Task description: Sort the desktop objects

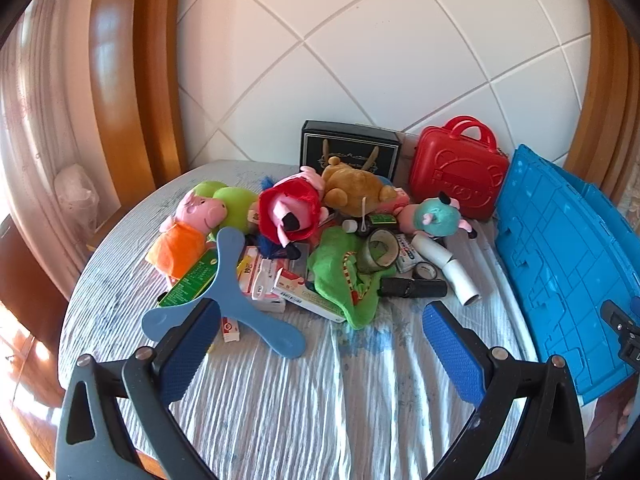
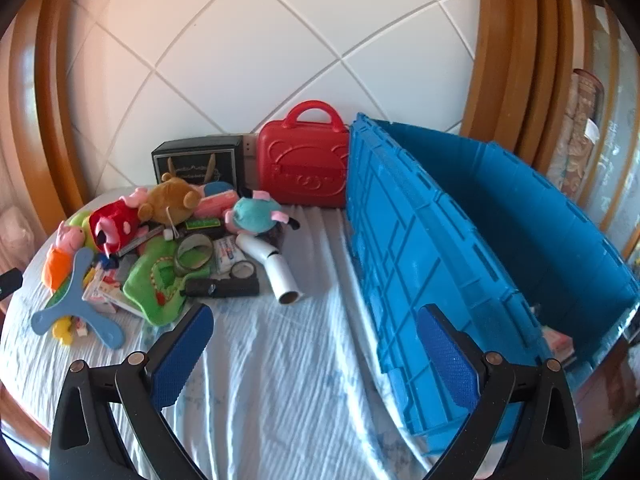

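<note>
A pile of objects lies on the white cloth: plush pigs (image 1: 188, 216), a red plush (image 1: 290, 212), a brown bear (image 1: 356, 190), a green plush (image 1: 344, 276), a blue boomerang (image 1: 236, 296), small boxes (image 1: 296, 288), a tape roll (image 1: 378, 250), a black flashlight (image 1: 412, 288) and a white tube (image 1: 448, 266). My left gripper (image 1: 320, 336) is open and empty, just in front of the pile. My right gripper (image 2: 314, 340) is open and empty, between the pile (image 2: 168, 248) and the blue crate (image 2: 460, 248).
A red case (image 1: 460, 172) and a black box (image 1: 350, 148) stand at the back against the tiled wall. The blue crate (image 1: 568, 264) stands at the right with a small box (image 2: 558, 342) inside. Wooden frames flank the table.
</note>
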A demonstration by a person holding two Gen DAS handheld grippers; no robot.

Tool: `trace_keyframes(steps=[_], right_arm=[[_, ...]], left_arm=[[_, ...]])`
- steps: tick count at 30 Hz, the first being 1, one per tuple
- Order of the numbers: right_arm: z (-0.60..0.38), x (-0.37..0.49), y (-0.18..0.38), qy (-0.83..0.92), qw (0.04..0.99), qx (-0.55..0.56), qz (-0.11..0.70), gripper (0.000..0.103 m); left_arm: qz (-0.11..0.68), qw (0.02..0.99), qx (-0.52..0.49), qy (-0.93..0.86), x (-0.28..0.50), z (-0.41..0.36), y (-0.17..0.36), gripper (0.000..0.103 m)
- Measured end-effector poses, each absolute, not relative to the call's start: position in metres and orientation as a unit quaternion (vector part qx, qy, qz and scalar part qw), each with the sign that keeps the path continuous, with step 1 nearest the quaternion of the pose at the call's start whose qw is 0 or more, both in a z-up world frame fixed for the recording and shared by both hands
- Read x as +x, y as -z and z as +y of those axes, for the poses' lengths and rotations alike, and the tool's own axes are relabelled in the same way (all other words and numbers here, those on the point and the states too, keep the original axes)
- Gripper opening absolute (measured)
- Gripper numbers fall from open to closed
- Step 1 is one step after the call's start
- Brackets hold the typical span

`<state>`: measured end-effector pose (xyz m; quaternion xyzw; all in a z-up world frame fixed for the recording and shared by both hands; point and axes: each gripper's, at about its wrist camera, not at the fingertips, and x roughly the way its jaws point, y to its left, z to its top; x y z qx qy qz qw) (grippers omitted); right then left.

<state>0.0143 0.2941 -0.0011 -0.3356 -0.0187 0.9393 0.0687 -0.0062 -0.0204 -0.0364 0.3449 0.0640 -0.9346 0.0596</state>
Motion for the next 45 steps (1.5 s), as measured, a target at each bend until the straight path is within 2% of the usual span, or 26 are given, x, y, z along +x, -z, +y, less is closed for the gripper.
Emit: trace_keyframes(steps=[7, 16, 18, 20, 21, 26, 29, 32, 34, 45], right_arm=[[0.29, -0.019, 0.028, -0.932, -0.007, -0.361, -0.031, 0.103], [0.26, -0.064, 0.071, -0.903, -0.042, -0.427, -0.029, 0.103], [0.249, -0.075, 0.079, -0.9, -0.043, -0.434, -0.026, 0.103], [0.236, -0.085, 0.086, -0.898, -0.046, -0.438, -0.02, 0.103], [0.229, -0.091, 0.09, -0.896, -0.053, -0.441, -0.014, 0.103], [0.195, -0.12, 0.103, -0.889, -0.062, -0.453, -0.007, 0.103], [0.183, -0.136, 0.108, -0.886, -0.052, -0.46, -0.018, 0.096], [0.181, -0.15, 0.114, -0.881, -0.046, -0.47, -0.016, 0.085], [0.184, -0.16, 0.119, -0.877, -0.04, -0.479, -0.018, 0.079], [0.257, -0.197, 0.17, -0.855, 0.024, -0.519, 0.006, 0.077]], left_arm=[[0.039, 0.122, 0.381, 0.916, -0.014, -0.025, 0.069, 0.103], [0.045, 0.107, 0.43, 0.895, -0.052, -0.062, 0.105, 0.103], [0.039, 0.108, 0.44, 0.891, -0.061, -0.075, 0.114, 0.101], [0.042, 0.105, 0.453, 0.884, -0.071, -0.091, 0.123, 0.092], [0.045, 0.103, 0.46, 0.881, -0.076, -0.099, 0.127, 0.091], [0.044, 0.089, 0.468, 0.878, -0.1, -0.119, 0.139, 0.09], [0.049, 0.069, 0.477, 0.875, -0.118, -0.12, 0.148, 0.09], [0.044, 0.044, 0.481, 0.875, -0.142, -0.103, 0.155, 0.089], [0.031, 0.02, 0.484, 0.874, -0.16, -0.083, 0.16, 0.083], [-0.031, -0.079, 0.498, 0.863, -0.267, 0.042, 0.202, 0.082]])
